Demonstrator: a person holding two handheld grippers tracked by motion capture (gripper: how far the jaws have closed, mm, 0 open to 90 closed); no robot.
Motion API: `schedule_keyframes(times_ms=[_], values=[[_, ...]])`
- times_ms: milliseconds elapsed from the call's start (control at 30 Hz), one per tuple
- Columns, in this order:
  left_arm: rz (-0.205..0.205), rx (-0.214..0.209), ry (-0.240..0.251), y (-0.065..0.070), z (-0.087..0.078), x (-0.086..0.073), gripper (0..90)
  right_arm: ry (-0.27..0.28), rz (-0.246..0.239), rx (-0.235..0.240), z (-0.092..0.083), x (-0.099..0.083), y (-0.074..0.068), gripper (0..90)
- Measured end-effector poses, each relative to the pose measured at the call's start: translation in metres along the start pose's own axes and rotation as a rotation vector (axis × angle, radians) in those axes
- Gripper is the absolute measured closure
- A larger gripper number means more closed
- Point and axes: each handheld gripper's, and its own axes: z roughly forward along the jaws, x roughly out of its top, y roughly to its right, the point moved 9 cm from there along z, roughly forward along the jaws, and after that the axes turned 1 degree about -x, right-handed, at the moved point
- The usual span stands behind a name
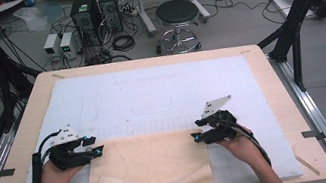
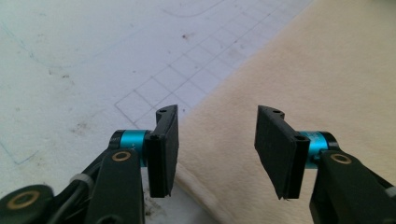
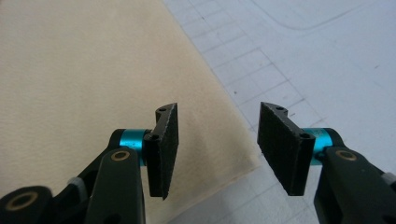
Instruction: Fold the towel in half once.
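A cream towel (image 1: 151,167) lies flat on the white mat (image 1: 161,92), its near part folded over with a patterned border by the table's front edge. My left gripper (image 1: 95,147) sits at the towel's far left corner, jaws apart, nothing pressed between them. In the left gripper view, that gripper (image 2: 217,149) hovers over the towel (image 2: 303,84) edge. My right gripper (image 1: 197,131) sits at the far right corner, jaws apart as well. Seen in the right gripper view, the gripper (image 3: 217,149) straddles the towel (image 3: 93,79) corner without touching it.
The mat (image 2: 84,60) carries a faint printed grid and outlines. The wooden table (image 1: 271,82) shows around the mat. Beyond the table stand a black stool (image 1: 177,18), computer towers (image 1: 86,13) and cables on the floor. Black frame posts rise at both sides.
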Motion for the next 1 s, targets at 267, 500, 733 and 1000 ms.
schedule_keyframes(times_ms=[267,500,733,1000], values=[[-0.039,-0.005,-0.087,-0.011,0.014,-0.013,44.8,-0.055,0.017,0.028,0.017,-0.013,0.007,46.2],[-0.073,-0.012,-0.097,-0.013,0.016,-0.015,50.4,-0.063,0.039,0.077,0.019,-0.015,0.003,59.9],[-0.064,-0.052,-0.106,-0.004,0.016,-0.014,77.5,-0.063,0.043,0.124,0.018,-0.014,-0.005,79.3],[-0.143,0.004,-0.010,-0.021,0.024,0.008,81.6,-0.054,0.040,0.064,0.009,-0.002,0.013,82.4]])
